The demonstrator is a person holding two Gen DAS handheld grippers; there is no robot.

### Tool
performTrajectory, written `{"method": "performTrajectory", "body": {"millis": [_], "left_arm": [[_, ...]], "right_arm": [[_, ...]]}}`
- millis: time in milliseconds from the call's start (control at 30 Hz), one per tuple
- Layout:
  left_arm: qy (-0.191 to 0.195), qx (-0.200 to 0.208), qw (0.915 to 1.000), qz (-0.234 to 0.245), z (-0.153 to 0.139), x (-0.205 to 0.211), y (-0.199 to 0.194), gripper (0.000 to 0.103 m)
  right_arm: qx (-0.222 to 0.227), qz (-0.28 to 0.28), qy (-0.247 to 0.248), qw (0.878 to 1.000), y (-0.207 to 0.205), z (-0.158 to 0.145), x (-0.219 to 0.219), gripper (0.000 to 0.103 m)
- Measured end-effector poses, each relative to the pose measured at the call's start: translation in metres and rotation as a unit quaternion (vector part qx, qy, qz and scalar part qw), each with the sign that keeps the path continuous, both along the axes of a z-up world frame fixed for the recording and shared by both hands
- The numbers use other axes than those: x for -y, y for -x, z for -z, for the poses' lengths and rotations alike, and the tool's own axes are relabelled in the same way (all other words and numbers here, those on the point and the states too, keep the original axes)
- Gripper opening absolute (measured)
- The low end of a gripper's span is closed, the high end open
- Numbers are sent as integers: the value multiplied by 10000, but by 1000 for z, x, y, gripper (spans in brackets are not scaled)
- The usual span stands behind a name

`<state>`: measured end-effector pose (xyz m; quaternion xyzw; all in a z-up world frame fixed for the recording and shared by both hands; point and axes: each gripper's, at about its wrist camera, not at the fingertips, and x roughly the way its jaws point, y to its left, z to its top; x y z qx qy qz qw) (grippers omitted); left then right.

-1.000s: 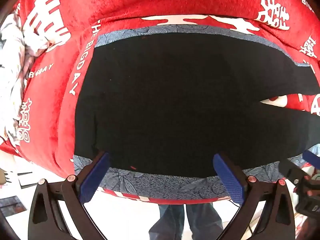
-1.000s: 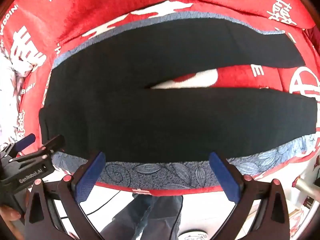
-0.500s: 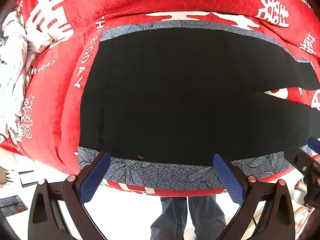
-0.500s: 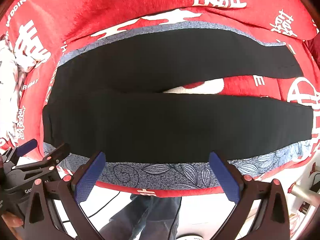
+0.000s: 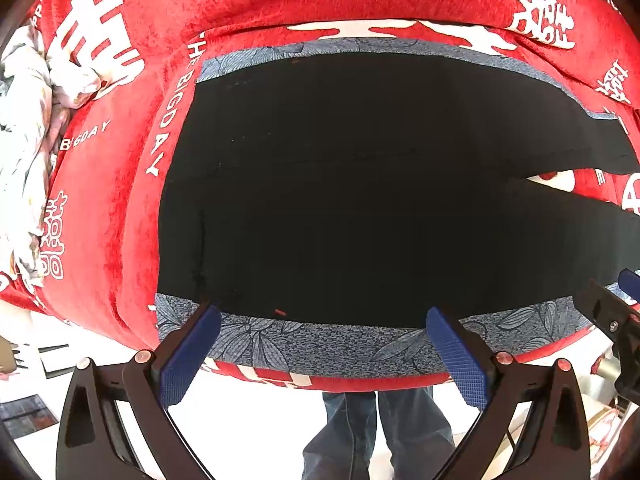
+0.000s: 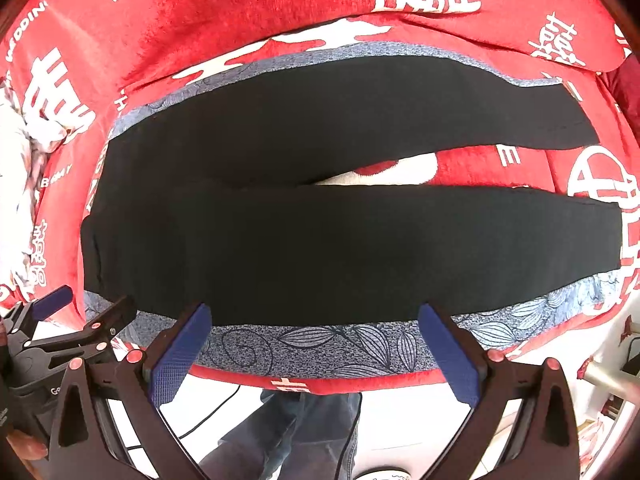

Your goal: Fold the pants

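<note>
Right wrist view has black pants [image 6: 340,240] spread flat mid-frame on a blue leaf-print cloth [image 6: 320,346] over a red blanket [image 6: 240,8], white floor [image 6: 400,420] below, both grippers [image 6: 314,354] [image 5: 320,356] with fingers apart, empty

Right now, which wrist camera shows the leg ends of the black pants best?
The right wrist view: both legs of the black pants run to their hems, with red cover showing between them. The left wrist view shows mostly the waist end; the legs are cut off at its right edge.
</note>
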<state>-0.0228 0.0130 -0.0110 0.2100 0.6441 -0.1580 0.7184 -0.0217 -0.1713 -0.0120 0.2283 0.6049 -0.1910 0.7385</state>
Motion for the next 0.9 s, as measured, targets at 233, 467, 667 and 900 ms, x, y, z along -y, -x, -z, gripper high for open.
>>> {"method": "performTrajectory", "body": {"millis": [233,467,667,900], "left_arm": [[-9,-82,9999,-61,4,-6,-2,103],[-21,-70,9999,-97,6,-10,-4,103],[-43,-82,9999,-111,7,-15,-5,103],[-46,-85,9999,-123,8,-17,-4,103]], "right_arm": [[-62,-10,5,10000,-3,3,-3,103],[-118,-28,11,9999,-7,7,-4,103],[-131,-44,36,9999,-8,7,-6,103],[-144,-53,56,9999,-9,9,-9,103]]}}
